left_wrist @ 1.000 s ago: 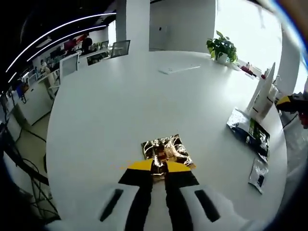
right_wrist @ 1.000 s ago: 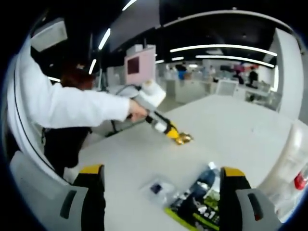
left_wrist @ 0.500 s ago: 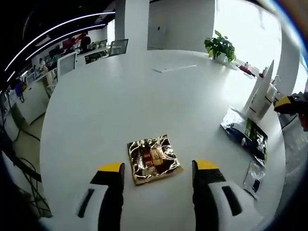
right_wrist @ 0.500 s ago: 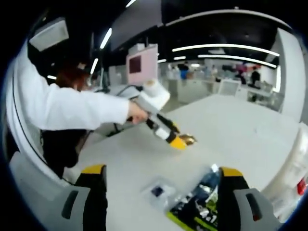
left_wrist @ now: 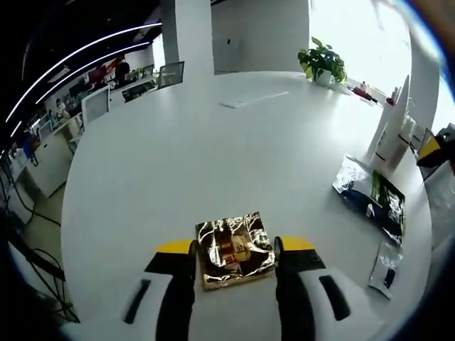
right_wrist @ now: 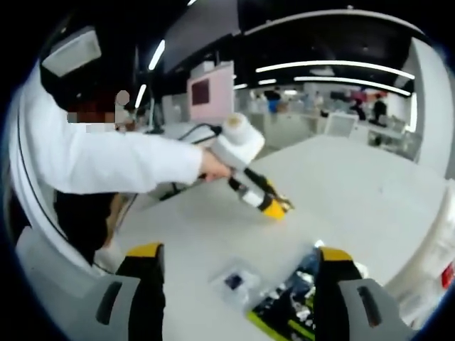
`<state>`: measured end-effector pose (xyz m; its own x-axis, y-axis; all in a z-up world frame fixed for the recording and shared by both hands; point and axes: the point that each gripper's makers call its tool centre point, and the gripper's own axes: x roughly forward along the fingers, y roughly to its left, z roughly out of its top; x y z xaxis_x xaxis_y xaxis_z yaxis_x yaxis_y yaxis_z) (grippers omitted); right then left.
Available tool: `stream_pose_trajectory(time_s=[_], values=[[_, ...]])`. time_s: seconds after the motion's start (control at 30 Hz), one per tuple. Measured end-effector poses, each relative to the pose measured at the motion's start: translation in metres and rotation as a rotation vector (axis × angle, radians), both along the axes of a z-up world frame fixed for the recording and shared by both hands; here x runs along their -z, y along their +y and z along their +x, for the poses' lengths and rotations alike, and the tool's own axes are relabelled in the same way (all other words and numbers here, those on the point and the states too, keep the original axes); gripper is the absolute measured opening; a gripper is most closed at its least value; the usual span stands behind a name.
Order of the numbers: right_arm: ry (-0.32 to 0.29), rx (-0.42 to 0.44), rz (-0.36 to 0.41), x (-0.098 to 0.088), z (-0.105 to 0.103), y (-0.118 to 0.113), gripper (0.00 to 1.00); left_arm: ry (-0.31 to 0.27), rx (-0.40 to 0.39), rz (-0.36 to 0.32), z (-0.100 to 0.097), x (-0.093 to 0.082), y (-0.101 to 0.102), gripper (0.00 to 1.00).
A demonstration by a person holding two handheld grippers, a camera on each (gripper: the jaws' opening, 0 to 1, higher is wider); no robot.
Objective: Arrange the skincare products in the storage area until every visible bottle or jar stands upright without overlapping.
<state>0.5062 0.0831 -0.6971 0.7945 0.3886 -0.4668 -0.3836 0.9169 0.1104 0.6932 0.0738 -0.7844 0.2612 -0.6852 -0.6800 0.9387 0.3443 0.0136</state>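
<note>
A second ago the left gripper [left_wrist: 233,249] had its jaws pressed together on the near edge of the gold packet [left_wrist: 234,249]. Half a second ago they were spread wide and apart from it. Now they are still spread, but closer in, with the packet lying between the yellow tips. I cannot tell if the tips touch it.

The gold packet lies flat on the round white table [left_wrist: 199,149], near the edge by the person. It is almost square, so it has no clear long side. It is shiny and crinkled, with a red and brown picture in the middle; the writing is too small to read.

Off to the right lie a dark packet with green print [left_wrist: 373,200] and a small clear packet [left_wrist: 386,260], both flat.

The right gripper [right_wrist: 238,264] has its jaws spread wide and holds nothing. The dark packet and the small clear packet lie between them, as before. A tall white bottle [left_wrist: 389,135] stands upright at the table's far right. A person's hand [right_wrist: 212,165] in a white sleeve [right_wrist: 106,163] holds the left gripper over the gold packet.
</note>
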Motion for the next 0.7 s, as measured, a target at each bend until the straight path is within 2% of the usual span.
stream_pose_trajectory(time_s=[0.07,0.2,0.33,0.37,0.4,0.43,0.5,0.57,0.63,0.67,0.7], values=[[0.013,-0.006,-0.004,0.003,0.001,0.001,0.81,-0.004,0.006,0.001,-0.003,0.000,0.001,0.43],[0.039,-0.025,-0.033,0.011,0.001,0.003,0.73,0.006,0.018,0.000,-0.011,0.000,0.004,0.43],[0.046,-0.031,-0.026,0.014,0.002,0.005,0.66,0.024,0.023,-0.029,-0.020,0.002,0.007,0.42],[0.049,-0.032,-0.024,0.016,0.002,0.006,0.64,0.029,0.028,-0.039,-0.022,0.002,0.007,0.39],[0.053,-0.031,-0.020,0.018,0.004,0.006,0.62,0.041,0.034,-0.055,-0.025,0.004,0.007,0.29],[0.059,-0.035,-0.017,0.019,0.004,0.006,0.60,0.043,0.021,-0.108,-0.025,0.000,0.003,0.28],[0.067,-0.035,-0.004,0.022,0.007,0.007,0.55,0.058,0.015,-0.088,-0.028,0.005,0.011,0.28],[0.075,-0.033,0.002,0.026,0.011,0.006,0.52,0.063,0.023,-0.097,-0.032,0.006,0.011,0.29],[0.077,-0.028,0.008,0.027,0.015,0.006,0.49,0.078,0.084,-0.087,-0.043,0.008,0.012,0.30],[0.078,-0.024,0.010,0.028,0.018,0.005,0.45,0.066,0.137,-0.077,-0.049,0.008,0.010,0.30],[0.073,-0.017,0.011,0.030,0.023,0.005,0.43,0.054,0.132,-0.075,-0.049,0.008,0.011,0.31]])
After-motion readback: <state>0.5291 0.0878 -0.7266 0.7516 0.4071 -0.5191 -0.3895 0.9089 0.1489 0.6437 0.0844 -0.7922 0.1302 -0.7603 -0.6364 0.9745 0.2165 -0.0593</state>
